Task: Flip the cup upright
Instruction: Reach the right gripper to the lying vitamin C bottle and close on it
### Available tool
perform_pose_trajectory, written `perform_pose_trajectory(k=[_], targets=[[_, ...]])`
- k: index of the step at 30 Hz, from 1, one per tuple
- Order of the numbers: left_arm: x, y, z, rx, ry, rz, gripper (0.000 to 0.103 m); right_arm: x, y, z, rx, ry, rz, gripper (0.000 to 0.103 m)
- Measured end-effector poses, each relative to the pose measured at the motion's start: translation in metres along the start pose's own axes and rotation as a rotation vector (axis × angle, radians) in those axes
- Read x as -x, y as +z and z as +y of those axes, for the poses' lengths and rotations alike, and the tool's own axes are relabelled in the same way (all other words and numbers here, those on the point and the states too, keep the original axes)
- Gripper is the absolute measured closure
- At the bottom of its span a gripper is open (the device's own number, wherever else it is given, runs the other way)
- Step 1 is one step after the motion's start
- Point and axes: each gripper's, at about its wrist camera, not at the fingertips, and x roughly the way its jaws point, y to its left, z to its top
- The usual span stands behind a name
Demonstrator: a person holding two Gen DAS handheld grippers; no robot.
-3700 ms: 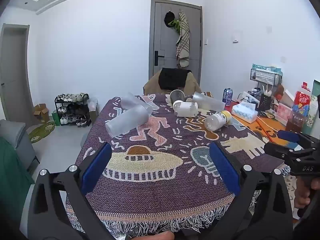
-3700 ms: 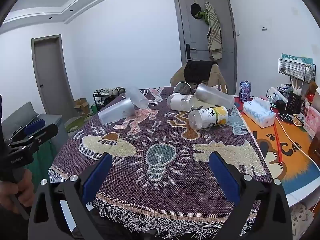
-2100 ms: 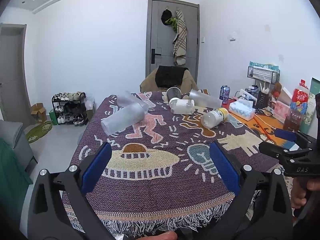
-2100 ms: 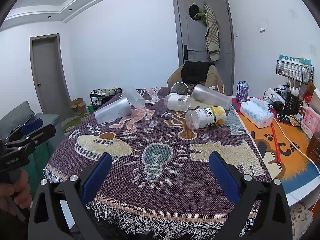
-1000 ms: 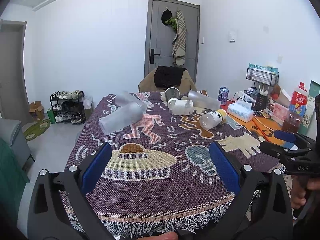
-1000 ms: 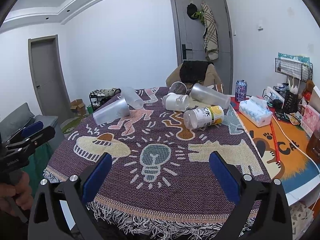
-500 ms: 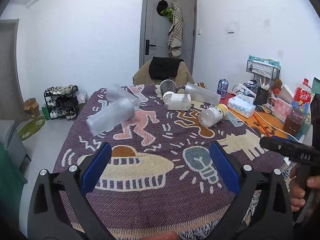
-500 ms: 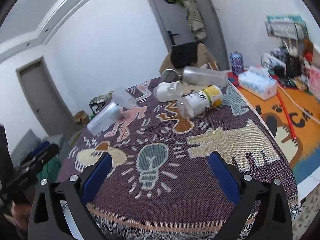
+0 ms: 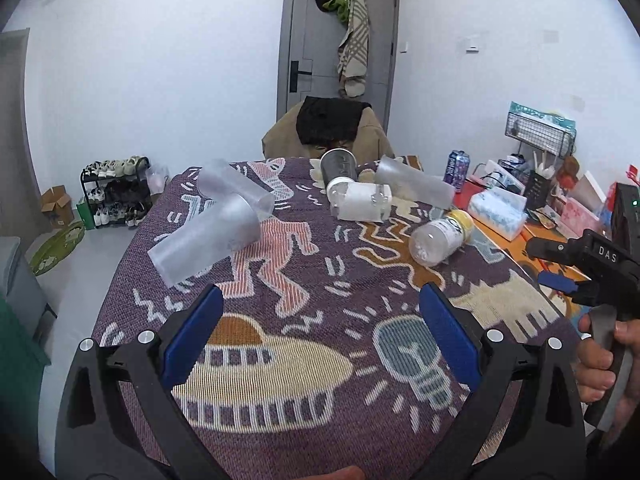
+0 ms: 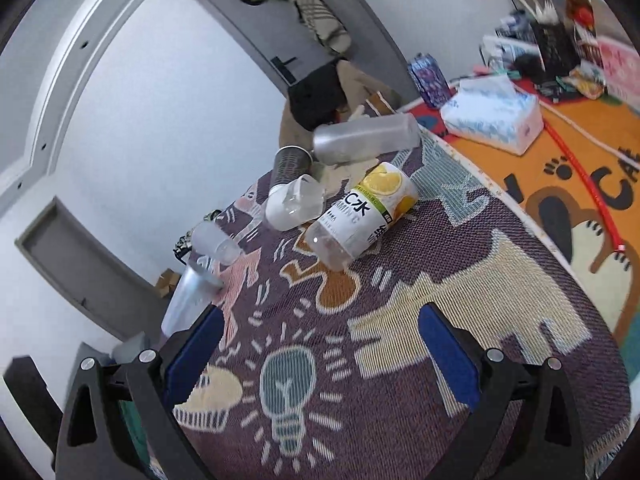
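Several cups lie on their sides on the patterned purple cloth [image 9: 304, 360]. A large frosted cup [image 9: 206, 246] lies at the left, a smaller frosted one [image 9: 236, 188] behind it. A white cup [image 9: 360, 206], a dark metal cup [image 9: 339, 166], a long frosted cup [image 9: 416, 186] and a yellow-labelled cup [image 9: 440, 236] lie at the back right. The yellow-labelled cup [image 10: 362, 214] also shows in the right wrist view. My left gripper [image 9: 316, 332] is open above the near cloth. My right gripper [image 10: 318, 344] is open, tilted, short of the yellow-labelled cup; it shows at the right edge of the left view [image 9: 592, 264].
A tissue box [image 10: 492, 118], a drinks can [image 10: 430, 78] and desk clutter sit on the orange mat [image 10: 560, 160] at the right. A chair with a dark jacket [image 9: 328, 124] stands at the table's far end. A shoe rack [image 9: 114, 192] stands on the floor at left.
Both grippers have moved forward over the table. The right gripper has rolled, tilting its view, and come closer to the yellow-labelled cup. The cups have not moved.
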Motion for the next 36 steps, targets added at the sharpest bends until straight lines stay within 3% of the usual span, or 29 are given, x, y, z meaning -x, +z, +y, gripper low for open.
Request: perform_pose_trajectory(k=[17, 26, 33, 34, 36], targets=[[-0.082, 0.038, 0.018, 0.063, 0.003, 0.057, 0.006, -0.114, 0.055, -0.041, -0.368, 0.045, 0.101, 0.012], [-0.103, 0.045, 0.022, 0.056, 0.002, 0.073, 0.006, -0.155, 0.064, -0.037, -0.396, 0.03, 0.148, 0.011], [-0.108, 0.044, 0.033, 0.073, 0.009, 0.083, 0.006, -0.179, 0.068, -0.045, -0.466, -0.049, 0.15, 0.012], [-0.108, 0.044, 0.035, 0.075, 0.012, 0.084, 0.006, -0.181, 0.068, -0.045, -0.473, -0.047, 0.142, 0.014], [-0.106, 0.044, 0.037, 0.081, 0.012, 0.084, 0.006, -0.184, 0.07, -0.042, -0.462, -0.077, 0.143, 0.031]])
